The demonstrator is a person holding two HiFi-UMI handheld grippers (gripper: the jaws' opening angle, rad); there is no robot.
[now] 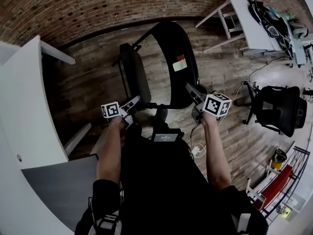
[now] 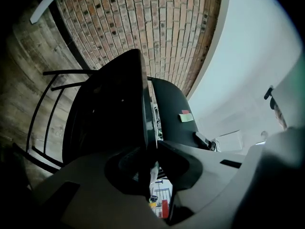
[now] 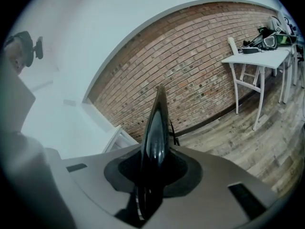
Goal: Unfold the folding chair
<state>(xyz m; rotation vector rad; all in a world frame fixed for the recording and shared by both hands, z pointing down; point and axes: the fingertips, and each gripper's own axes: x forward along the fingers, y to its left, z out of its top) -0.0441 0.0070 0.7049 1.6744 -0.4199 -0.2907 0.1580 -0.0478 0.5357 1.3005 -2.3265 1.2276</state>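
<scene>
Your left gripper (image 2: 151, 150) pinches the chair's (image 1: 134, 77) thin panel edge at twelve o'clock, jaws nearly closed; your right gripper (image 3: 151, 168), at one o'clock, grasps the glossy back panel (image 3: 157, 128), jaws slightly apart around it.

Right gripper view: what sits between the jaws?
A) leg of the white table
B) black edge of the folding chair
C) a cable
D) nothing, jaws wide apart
B: in the right gripper view, the right gripper has its jaws closed on the glossy black edge of the folding chair. The white table stands well apart in the background.
</scene>
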